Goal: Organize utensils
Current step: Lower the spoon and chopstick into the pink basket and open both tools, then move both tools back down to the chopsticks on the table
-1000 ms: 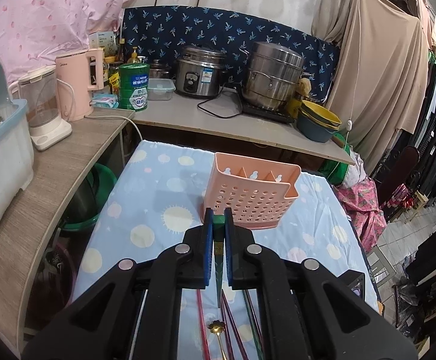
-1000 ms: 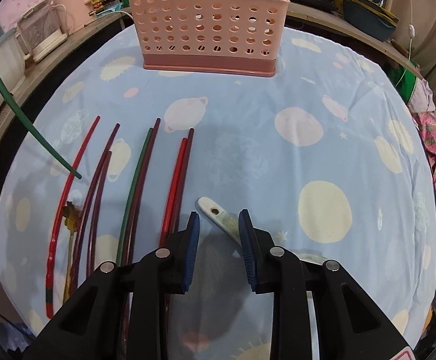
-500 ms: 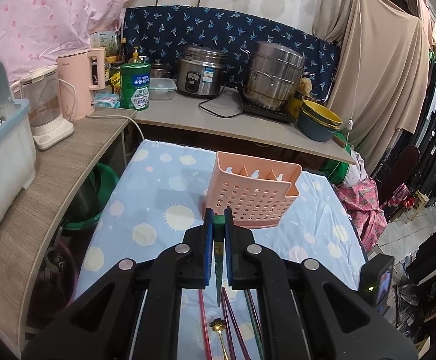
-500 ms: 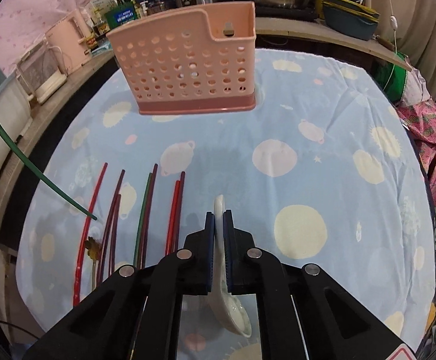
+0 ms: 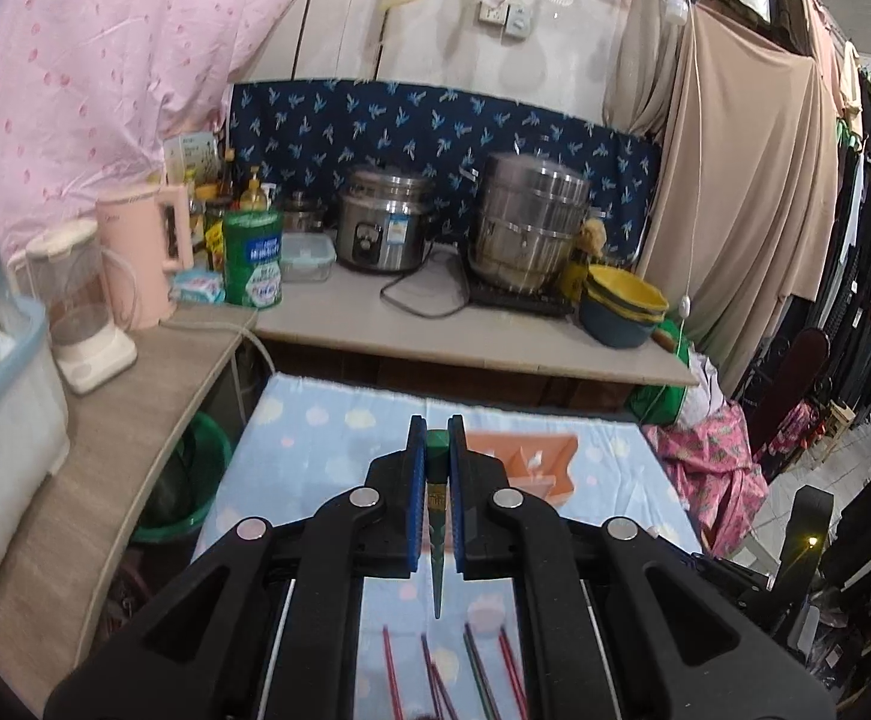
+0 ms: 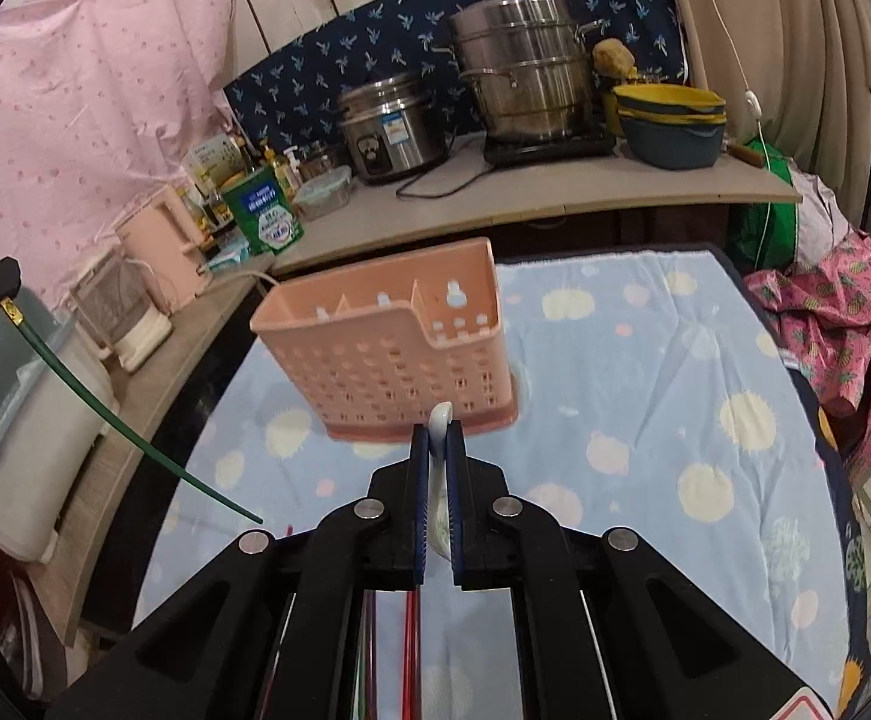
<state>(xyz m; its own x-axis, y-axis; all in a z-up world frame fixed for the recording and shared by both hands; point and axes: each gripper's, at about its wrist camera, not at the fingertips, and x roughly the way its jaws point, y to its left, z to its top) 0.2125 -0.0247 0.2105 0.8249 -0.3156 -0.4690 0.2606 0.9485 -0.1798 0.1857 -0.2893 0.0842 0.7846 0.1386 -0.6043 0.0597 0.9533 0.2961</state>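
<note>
Both tools loaded
My left tool [image 5: 435, 441] pinches a green chopstick [image 5: 436, 516]; my right tool [image 6: 435, 441] clamps a white spoon [image 6: 439, 420], pink utensil caddy [image 6: 387, 354] beyond.

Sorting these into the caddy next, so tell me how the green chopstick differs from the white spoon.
The green chopstick is a thin dark-green stick; the white spoon is broader, glossy and pale.
The chopstick is clamped near its thick end in the left tool and slants down; the spoon's handle tip pokes up from the right tool.
Both are held above the table, outside the pink utensil caddy.
</note>
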